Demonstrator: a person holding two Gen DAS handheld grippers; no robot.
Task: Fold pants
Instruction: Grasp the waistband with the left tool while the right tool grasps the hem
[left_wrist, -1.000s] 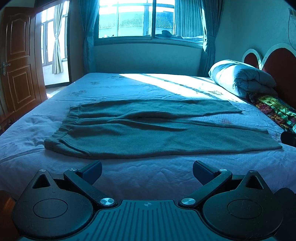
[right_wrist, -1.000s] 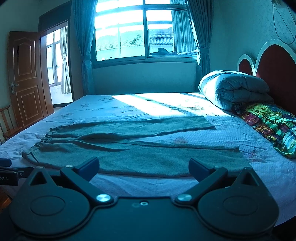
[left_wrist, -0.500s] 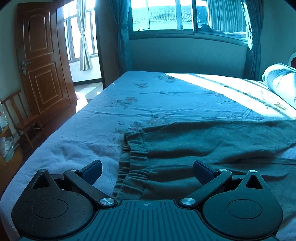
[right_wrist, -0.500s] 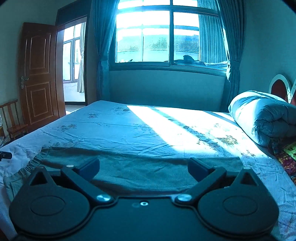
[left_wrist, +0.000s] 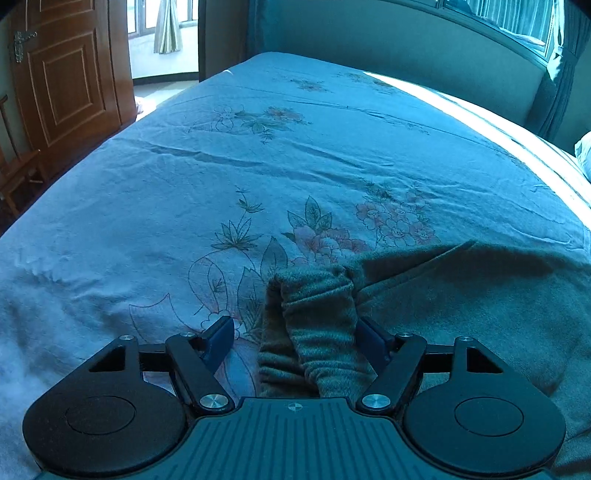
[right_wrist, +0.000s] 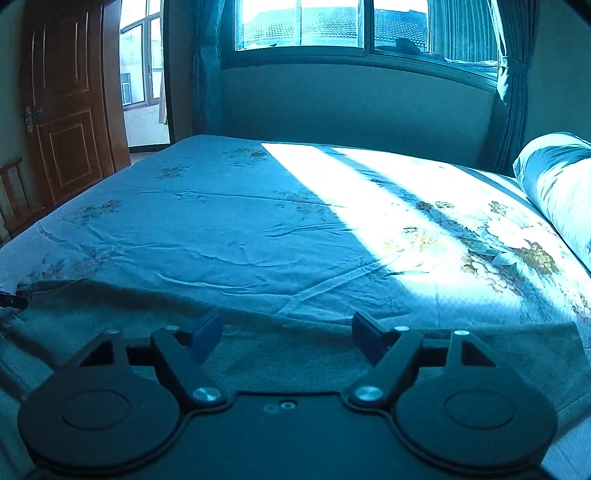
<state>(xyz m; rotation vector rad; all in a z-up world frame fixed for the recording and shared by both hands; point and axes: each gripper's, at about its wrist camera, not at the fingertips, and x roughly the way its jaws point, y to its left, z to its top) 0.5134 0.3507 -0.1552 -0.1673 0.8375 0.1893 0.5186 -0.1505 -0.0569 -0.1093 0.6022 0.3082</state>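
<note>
Left tool (left_wrist: 295, 338): fingers spread wide, w/ the bunched elastic waistband (left_wrist: 314, 317) of the pants (left_wrist: 461, 306) sitting between them, not pinched yet. Right tool (right_wrist: 286, 336): also open, hovering low over the far leg edge of the pants (right_wrist: 295, 350), nothing held. Pants lie flat across the near side of the bed (left_wrist: 258, 166), waist at left.

Fabric looks like thick fleece/knit: soft, floppy, light, prob. grippy, not slippery. Will sag and drag on the sheet, so lift both ends together. Best hold: the doubled waistband ridge for left, hem/leg edge for right.
</note>
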